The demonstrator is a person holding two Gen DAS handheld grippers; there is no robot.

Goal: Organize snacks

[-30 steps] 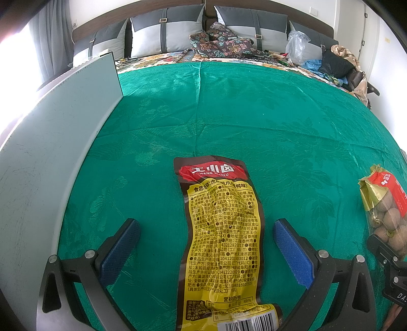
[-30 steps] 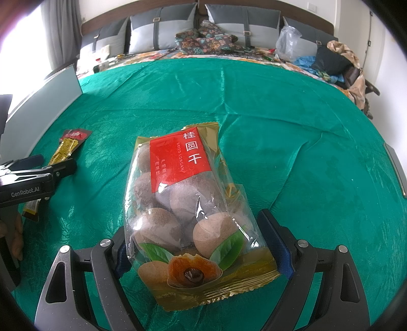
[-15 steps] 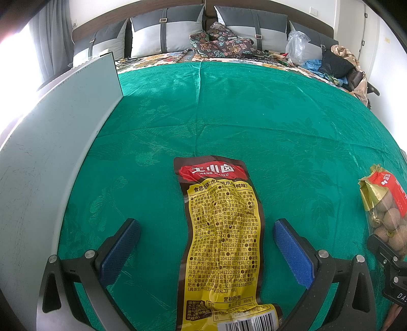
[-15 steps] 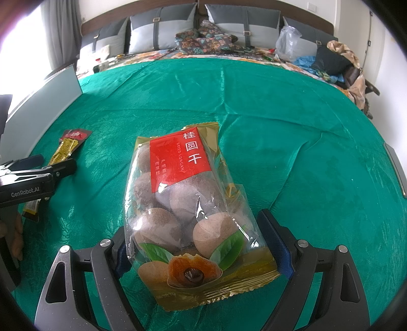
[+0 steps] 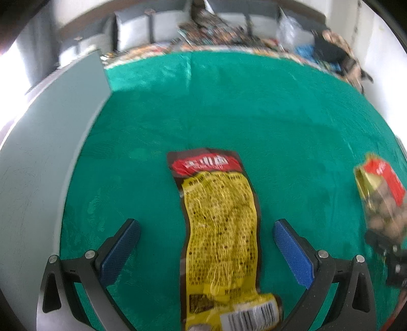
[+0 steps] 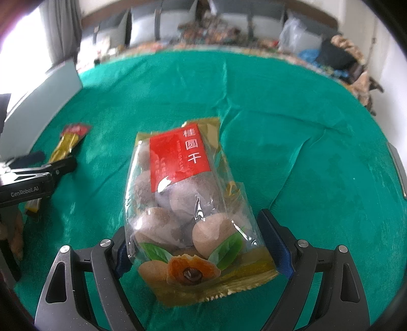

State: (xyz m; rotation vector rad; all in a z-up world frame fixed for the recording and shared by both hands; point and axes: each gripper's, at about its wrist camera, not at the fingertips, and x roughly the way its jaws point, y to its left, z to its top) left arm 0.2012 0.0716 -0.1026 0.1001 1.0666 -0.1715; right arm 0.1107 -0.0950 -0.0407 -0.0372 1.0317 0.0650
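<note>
Both pick-ups looked about to begin: the right gripper (image 6: 193,244) stood with wide jaws around the crinkly clear dried-longan bag (image 6: 188,203), its blue pads just beside the bag's bulging sides, so closing seemed next. Left of that bag on the green bedspread (image 6: 305,127), the left gripper (image 5: 206,244) held wide jaws well clear of the flat, wrinkled yellow snack packet (image 5: 221,226). Farthest from the bag lay grey pillows (image 6: 241,15).

Glossy clear plastic bag (image 6: 188,203); green cloth (image 6: 305,127), seemingly matt.
</note>
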